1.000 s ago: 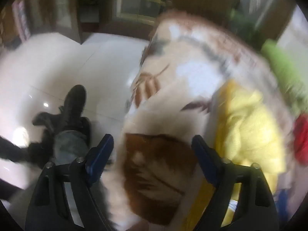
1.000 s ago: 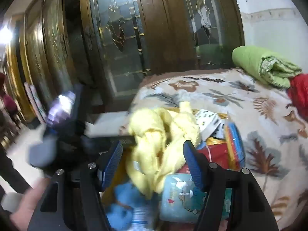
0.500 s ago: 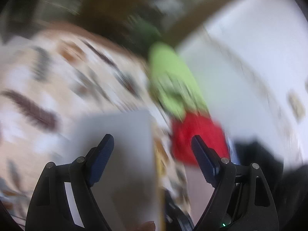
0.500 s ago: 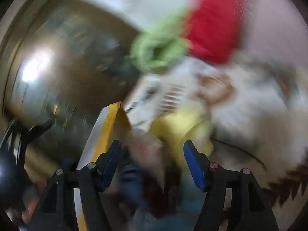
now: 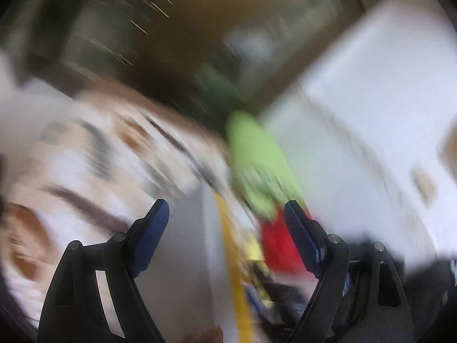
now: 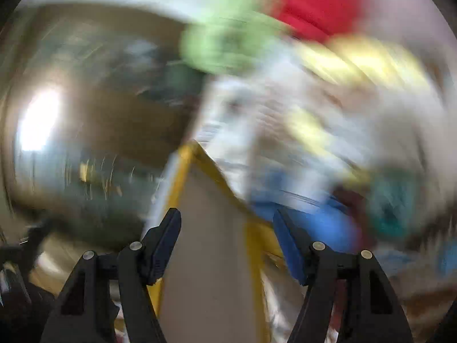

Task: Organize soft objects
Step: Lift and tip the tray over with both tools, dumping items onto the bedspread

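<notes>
Both views are heavily motion-blurred. My left gripper point(image 5: 225, 217) is open and empty, above a bed with a leaf-patterned blanket point(image 5: 94, 171). Ahead lie a green folded quilt point(image 5: 257, 160) and a red soft item point(image 5: 277, 243). My right gripper point(image 6: 227, 225) is open and empty, over the flap of a cardboard box with yellow tape point(image 6: 208, 228). Beyond it show blurred yellow cloth point(image 6: 362, 63), blue items point(image 6: 314, 217), the green quilt point(image 6: 225, 45) and the red item point(image 6: 317, 3).
A white wall point(image 5: 371, 100) stands to the right of the bed. Dark wooden glass doors point(image 6: 94, 114) stand behind the bed. The box flap point(image 5: 200, 251) also shows between my left fingers.
Both grippers have swung quickly; the views turned from the floor and box contents toward the bed's far end. Both stay open and empty.
</notes>
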### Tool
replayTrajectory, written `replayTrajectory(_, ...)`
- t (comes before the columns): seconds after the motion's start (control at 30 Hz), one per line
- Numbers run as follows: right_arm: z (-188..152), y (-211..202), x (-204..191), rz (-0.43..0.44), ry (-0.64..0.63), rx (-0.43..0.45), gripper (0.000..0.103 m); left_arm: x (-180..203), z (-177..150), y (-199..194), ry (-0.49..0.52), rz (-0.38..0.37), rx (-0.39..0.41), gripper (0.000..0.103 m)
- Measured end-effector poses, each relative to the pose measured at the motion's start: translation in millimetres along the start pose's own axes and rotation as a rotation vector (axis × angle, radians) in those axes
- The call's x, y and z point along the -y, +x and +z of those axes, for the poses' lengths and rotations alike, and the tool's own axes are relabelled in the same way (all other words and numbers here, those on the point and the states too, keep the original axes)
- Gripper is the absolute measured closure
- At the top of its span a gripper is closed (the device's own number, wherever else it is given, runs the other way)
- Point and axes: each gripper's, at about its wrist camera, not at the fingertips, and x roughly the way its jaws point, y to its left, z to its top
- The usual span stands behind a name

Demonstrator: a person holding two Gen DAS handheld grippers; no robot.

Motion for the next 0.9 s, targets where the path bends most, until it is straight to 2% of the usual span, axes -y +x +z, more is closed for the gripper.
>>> replayTrajectory(0.03,-11,10,-34,0.030,-0.114,-0.035,0.034,-32,11,-23,-0.068,0.055,0.058,0.020)
replayTrajectory(0.07,-23,20,-54,0.049,-0.174,-0.073,0.034,-66,17,-41,-0.135,0.101,0.110,0.020)
replayTrajectory(0.1,-44,37,-74,0.092,-0.228,-0.124,0.034,-86,19,-50,-0.171,0.138,0.137,0.020)
replayTrajectory(0.17,-84,70,-93,0.187,-0.292,-0.207,0.034,-156,20,-72,-0.268,0.283,0.162,0.020)
replayTrajectory(0.23,-120,91,-82,0.231,-0.288,-0.279,0.034,-198,18,-74,-0.334,0.334,0.157,0.020)
replayTrajectory(0.27,-123,105,-70,0.220,-0.268,-0.316,0.034,-226,12,-70,-0.341,0.419,0.130,0.020)
replayTrajectory(0.33,-131,132,-35,0.178,-0.176,-0.417,0.034,-245,0,-67,-0.315,0.478,0.052,0.020)
replayTrajectory(0.4,-131,125,-22,0.139,-0.134,-0.450,0.034,-237,-14,-73,-0.273,0.499,0.067,0.020)
replayTrajectory(0.43,-124,110,-17,0.122,-0.144,-0.446,0.034,-221,-24,-81,-0.178,0.537,0.069,0.020)
replayTrajectory(0.5,-106,71,-16,0.062,-0.230,-0.429,0.034,-179,-28,-70,-0.041,0.588,0.007,0.020)
replayTrajectory(0.57,-96,27,-12,-0.007,-0.319,-0.391,0.034,-132,-44,-56,0.096,0.566,-0.108,0.020)
replayTrajectory(0.6,-92,3,-8,-0.072,-0.372,-0.366,0.034,-122,-41,-42,0.118,0.550,-0.151,0.020)
replayTrajectory(0.63,-83,-18,-3,-0.131,-0.404,-0.336,0.034,-106,-52,-33,0.163,0.502,-0.234,0.020)
replayTrajectory(0.67,-79,-34,-1,-0.159,-0.429,-0.306,0.034,-96,-54,-22,0.197,0.481,-0.281,0.020)
replayTrajectory(0.77,-61,-59,-4,-0.208,-0.511,-0.249,0.034,-51,-76,1,0.328,0.471,-0.332,0.020)
replayTrajectory(0.83,-46,-71,-13,-0.181,-0.524,-0.212,0.034,-23,-94,14,0.408,0.444,-0.371,0.020)
replayTrajectory(0.9,-35,-78,-20,-0.174,-0.530,-0.175,0.034,10,-106,31,0.477,0.456,-0.374,0.020)
